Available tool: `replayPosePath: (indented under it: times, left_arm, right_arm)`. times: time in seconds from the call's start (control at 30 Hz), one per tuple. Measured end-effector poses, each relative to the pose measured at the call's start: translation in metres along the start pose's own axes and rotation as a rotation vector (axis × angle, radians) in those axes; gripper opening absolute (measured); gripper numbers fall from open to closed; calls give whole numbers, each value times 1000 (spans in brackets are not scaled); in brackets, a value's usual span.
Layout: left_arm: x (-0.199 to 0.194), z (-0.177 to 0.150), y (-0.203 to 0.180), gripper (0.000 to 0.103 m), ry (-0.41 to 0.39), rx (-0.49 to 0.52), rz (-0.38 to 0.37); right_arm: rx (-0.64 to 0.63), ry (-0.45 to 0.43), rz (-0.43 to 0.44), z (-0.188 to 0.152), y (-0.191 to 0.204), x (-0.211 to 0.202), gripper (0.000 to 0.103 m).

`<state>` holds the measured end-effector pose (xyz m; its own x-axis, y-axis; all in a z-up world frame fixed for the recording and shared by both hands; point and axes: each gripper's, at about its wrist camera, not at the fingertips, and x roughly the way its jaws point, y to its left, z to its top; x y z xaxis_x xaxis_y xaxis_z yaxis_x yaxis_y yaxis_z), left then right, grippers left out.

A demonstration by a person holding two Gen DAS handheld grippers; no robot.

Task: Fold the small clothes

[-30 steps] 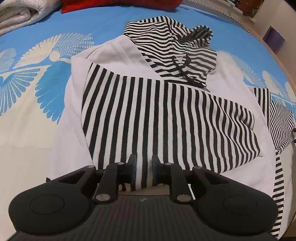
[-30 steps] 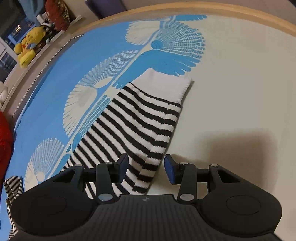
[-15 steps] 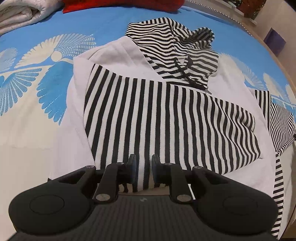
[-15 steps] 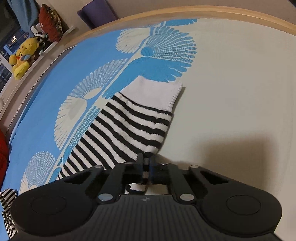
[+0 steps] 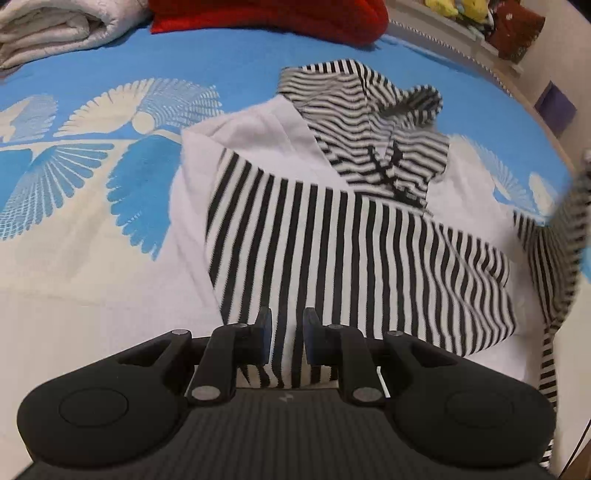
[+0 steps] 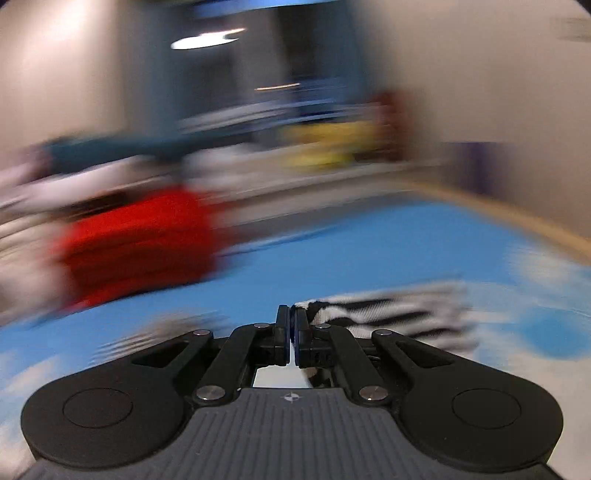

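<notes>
My right tongs (image 6: 291, 332) clamped tight on the striped sleeve (image 6: 388, 314), my left tongs (image 5: 287, 341) narrow around the hoodie's (image 5: 351, 240) folded hem.

Two close wrist views, shared bedspread (image 5: 92, 288)

Black-and-white stripes on blue and cream

Hoodie (image 5: 354, 258): white body, black-and-white striped folded sleeve, hood and drawstring area. Striped sleeve (image 6: 388, 314) in black and white, blurred. Bedspread (image 5: 92, 177): bright blue and cream with white fan-like feather prints. Red cushion (image 5: 266, 14); off-white folded quilt (image 5: 55, 26). Black grippers with blue pads (image 5: 266, 339).
</notes>
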<state>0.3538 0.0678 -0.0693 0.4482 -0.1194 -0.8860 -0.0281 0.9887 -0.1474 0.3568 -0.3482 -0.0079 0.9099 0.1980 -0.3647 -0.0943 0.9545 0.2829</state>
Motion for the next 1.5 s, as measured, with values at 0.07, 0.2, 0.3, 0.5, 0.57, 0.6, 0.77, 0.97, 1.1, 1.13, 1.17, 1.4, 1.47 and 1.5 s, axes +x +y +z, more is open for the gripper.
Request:
replayPosePath:
  times: [0.07,0.2,0.3,0.5,0.57,0.6,0.77,0.97,1.1,1.13,1.17,1.4,1.47,1.5]
  left_arm:
    - [-9,3,5,19,-15,-20,-14]
    - [-24,5,16,19,-40,-59,-36]
    - [-28,2,21,19,-43,-72,-40]
    - [-18,-7,16,19,-24,-93,-55]
    - [-13,-8,8,19,-26,-79,-58]
    - [-10,-8,3,19,-28,-72,-58]
    - [0,-2,-22,19,-82,-57,-85]
    - [18,2,-55,20,-119,-3,-103]
    - [31,-4,-74,44,-154,79,-73]
    - [36,-5,-78,47,-154,100,-61]
    - [40,-7,-80,47,-153,115,-53]
    - [77,-21,-104,57,-143,249,61]
    - [78,-24,-104,63,-176,265,105]
    - [74,-22,-101,63,-192,242,152]
  right_arm:
    - [22,169,293,-15,51,9,12]
    - [81,454,418,-46,104,10,25]
    - [183,542,248,-43,102,2,29]
    - [282,430,54,-45,56,-24,41]
    - [299,489,-77,-62,44,-12,42]
    - [354,527,-88,-69,34,-5,42]
    - [505,596,-91,-88,2,27,42]
    - [648,718,-176,-109,-33,30,38]
    - [526,676,-154,-87,-24,24,45]
    - [517,672,-143,-86,-24,22,45]
    - [516,674,-132,-85,-26,23,46]
    - [557,754,-117,-95,-33,32,49]
    - [566,769,-110,-100,-31,35,49]
    - [568,775,-109,-102,-31,36,49]
